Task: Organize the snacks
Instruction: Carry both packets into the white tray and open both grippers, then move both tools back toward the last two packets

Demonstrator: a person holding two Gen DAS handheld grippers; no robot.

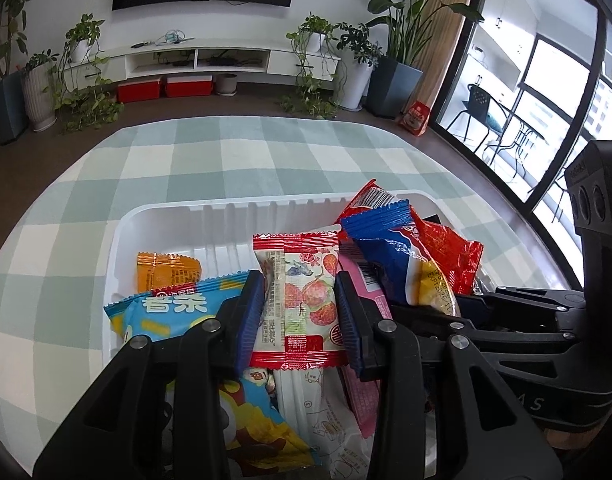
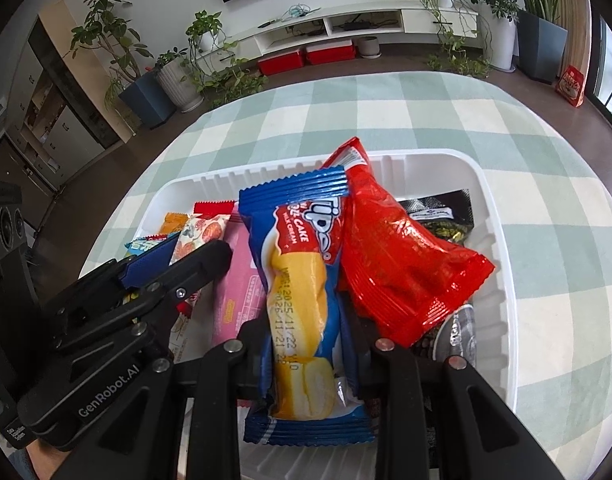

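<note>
Left wrist view: the left gripper [image 1: 299, 312] has its 2 blue pads clamped on the red-edged strawberry-print snack packet [image 1: 299, 300], long axis running 12 to 6 o'clock, straight along the fingers.
Tray: the white ribbed plastic tray [image 1: 225, 210] sits on the green-and-white checked tablecloth [image 1: 185, 152]; the packet hangs above its middle.
Neighbours: an orange foil sachet [image 1: 167, 270] at 10 o'clock, a light-blue wrapper with white lettering [image 1: 173, 308] at 9 o'clock, a pink flat pack [image 1: 370, 288] just beside at 3 o'clock.
Right wrist view: the right gripper [image 2: 306, 344] is closed on the blue-and-yellow roll-cake wrapper [image 2: 301, 296], long axis also 12 to 6 o'clock, nose tilted slightly to 11.
Crowding: the crinkled red foil bag [image 2: 402, 264] leans against the cake wrapper at 2 o'clock; a black sachet [image 2: 442, 212] lies beyond it.
Key relation: both packets sit over the same tray, left load at 10 o'clock from the right one, the 2 tools near each other.
Judgement: each hand probably needs to part sideways to sort its snack without the arms tangling.
</note>
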